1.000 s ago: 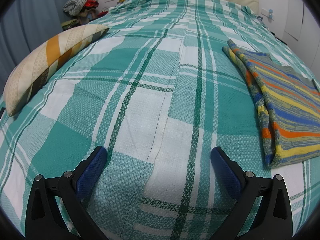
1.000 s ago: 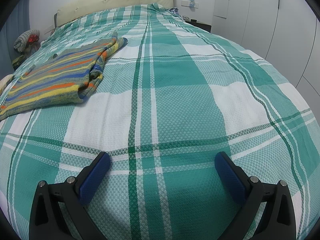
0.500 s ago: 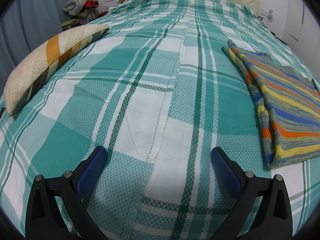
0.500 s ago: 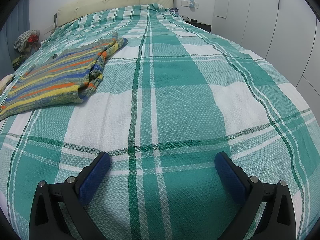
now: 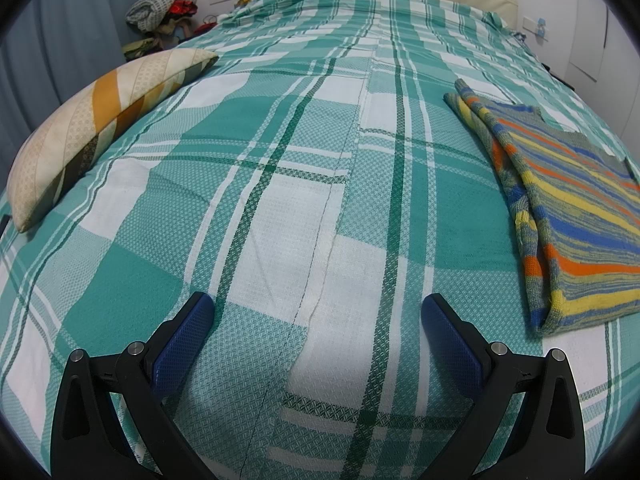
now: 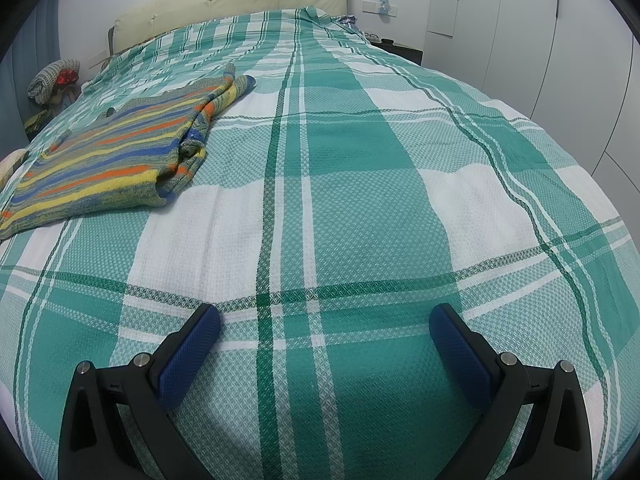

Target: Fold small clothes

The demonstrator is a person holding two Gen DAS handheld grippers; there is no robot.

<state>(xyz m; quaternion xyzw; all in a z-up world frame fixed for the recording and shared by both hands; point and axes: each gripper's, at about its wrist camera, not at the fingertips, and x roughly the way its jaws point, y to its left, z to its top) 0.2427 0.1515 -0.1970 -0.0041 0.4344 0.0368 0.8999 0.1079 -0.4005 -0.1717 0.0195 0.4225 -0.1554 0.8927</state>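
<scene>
The striped knit garment (image 5: 560, 208) lies folded flat on the bed (image 5: 280, 200), right of frame in the left view; folding appears complete. Left gripper (image 5: 318, 312) and right gripper (image 6: 324, 320) hover with jaws apart, holding nothing.

Bed cover (image 5: 280, 208): woven cotton-like cloth, matt, with a waffle texture and a stitched seam along its middle. Striped sweater (image 5: 568, 216), lying on the cover: coarse knit, matt, ribbed at the hem. Pillow (image 5: 96, 128), at the cover's edge: smooth printed cloth. Headboard (image 6: 224, 0), beyond the cover: smooth, faintly glossy padded upholstery. Left claw (image 5: 318, 312) and right claw (image 6: 324, 322): matt black plastic arms, blue dimpled rubbery pads, shiny metal pins.
</scene>
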